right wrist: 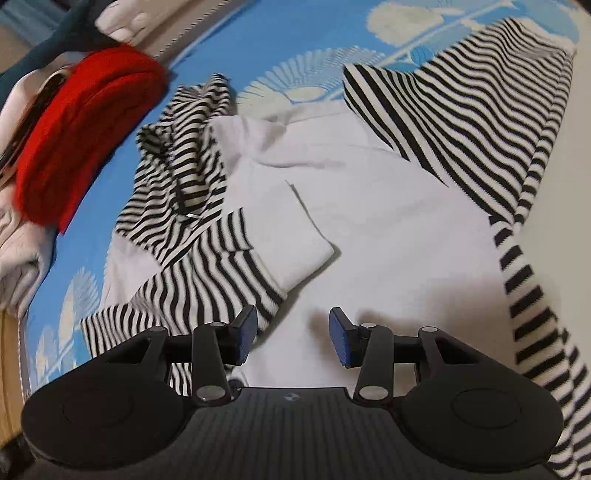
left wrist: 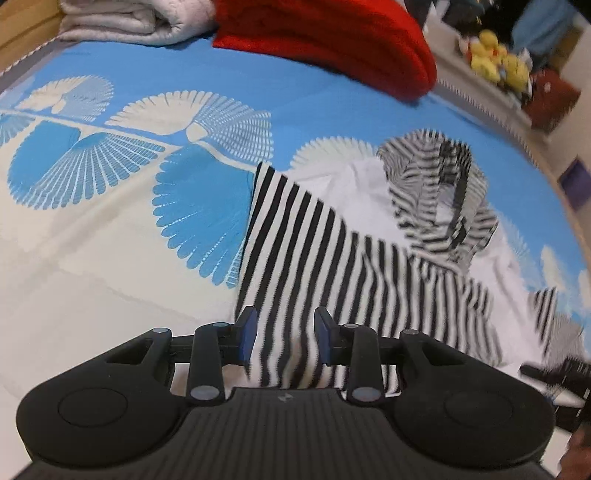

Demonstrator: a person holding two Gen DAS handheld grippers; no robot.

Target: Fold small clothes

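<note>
A: We see the soft striped hooded top [right wrist: 388, 206], black-and-white knit with a smooth white panel, mid-frame on the blue fan-print sheet [left wrist: 110, 221].

B: Our left gripper [left wrist: 284, 338] and right gripper [right wrist: 291, 338] stand spread, pinching nothing; a red fleece [left wrist: 332, 40] lies top.

One black-and-white striped garment [right wrist: 369, 206] with a white body is lying on one blue-and-white patterned bedspread [left wrist: 110, 184], and two grippers are hanging over it, the left gripper [left wrist: 284, 338] and the right gripper [right wrist: 293, 338]. One folded red cloth [left wrist: 332, 40] and one folded pale quilt [left wrist: 129, 18] are sitting at the bedspread's far end. Beyond the bed's edge, a cluster of what seem to be several yellow plush toys [left wrist: 498, 55] is showing, too blurred to count.
</note>
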